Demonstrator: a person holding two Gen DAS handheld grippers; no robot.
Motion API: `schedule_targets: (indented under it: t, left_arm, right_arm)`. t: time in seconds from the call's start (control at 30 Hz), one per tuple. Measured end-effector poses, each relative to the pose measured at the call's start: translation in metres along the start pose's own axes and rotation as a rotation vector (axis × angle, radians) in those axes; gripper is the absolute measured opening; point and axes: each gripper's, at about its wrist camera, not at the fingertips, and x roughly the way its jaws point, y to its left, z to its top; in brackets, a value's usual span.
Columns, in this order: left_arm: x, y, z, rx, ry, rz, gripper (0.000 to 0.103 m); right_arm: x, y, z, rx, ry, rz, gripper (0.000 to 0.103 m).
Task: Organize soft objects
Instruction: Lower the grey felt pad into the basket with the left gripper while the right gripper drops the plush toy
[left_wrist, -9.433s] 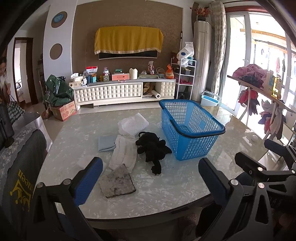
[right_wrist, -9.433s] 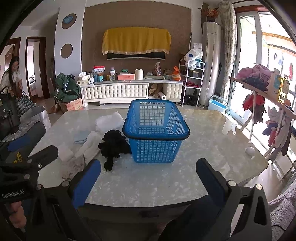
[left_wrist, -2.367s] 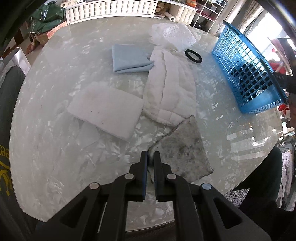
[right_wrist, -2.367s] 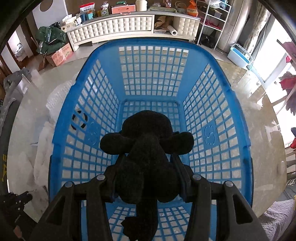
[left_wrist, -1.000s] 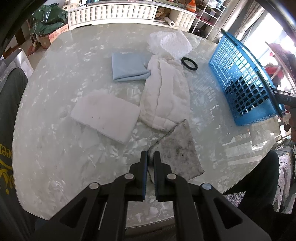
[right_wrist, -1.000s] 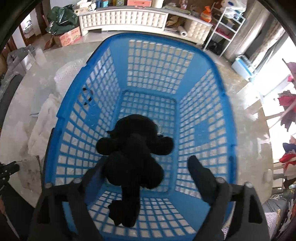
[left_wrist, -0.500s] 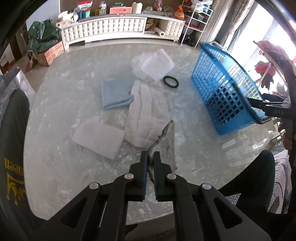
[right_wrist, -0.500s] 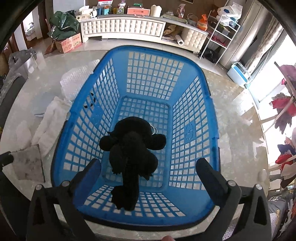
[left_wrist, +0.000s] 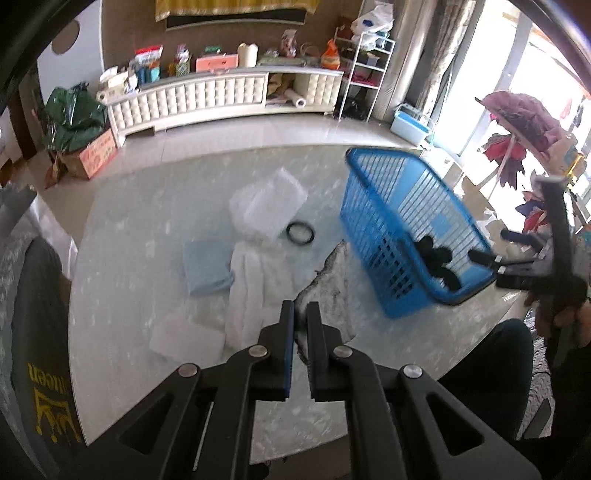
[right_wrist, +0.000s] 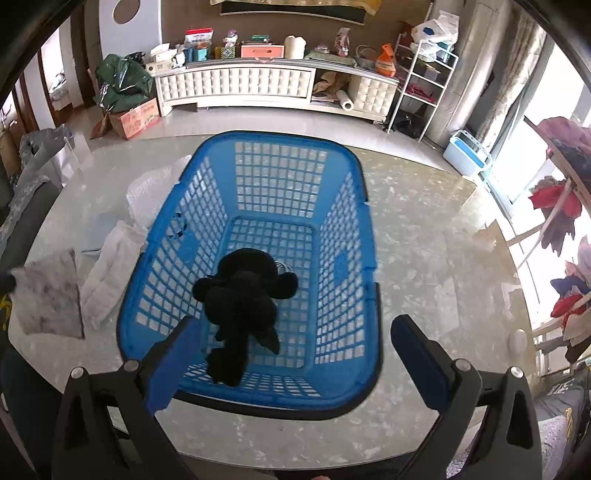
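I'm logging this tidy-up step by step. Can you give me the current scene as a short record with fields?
basket: blue basket on the marble table
in basket: black plush toy
left gripper: shut on a corner of the grey cloth, lifting it
right gripper: open, jaws just widened, nothing between them, above the basket
left on table: white quilted cloth, light blue cloth, white pad, bubble wrap, black ring

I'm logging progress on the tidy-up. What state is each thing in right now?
Left gripper: shut on grey cloth, lifted.
Right gripper: open, empty.
Black plush: lying in basket.
Basket: upright on table.
White cloth, blue cloth: flat on table.
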Motion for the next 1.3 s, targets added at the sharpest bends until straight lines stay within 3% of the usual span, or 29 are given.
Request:
schedule_targets:
  t: [0.6,1.0,1.3]
  left_arm:
    - [0.026,-0.087,0.102,0.176,-0.042,-0.107,0.005]
    - [0.097,-0.136,0.136,0.238,0.043,-0.158,0.005]
    - [0.154,-0.146,0.143,0.254,0.120,-0.135,0.005]
  right_arm:
    - [0.013,-0.039,-0.011,0.105,0.008,0.044,0.103]
    - [0.025,-0.059,-0.012,0.141,0.008,0.063,0.103]
    - [0.038,-0.067,-0.010,0.165,0.014,0.092,0.103]
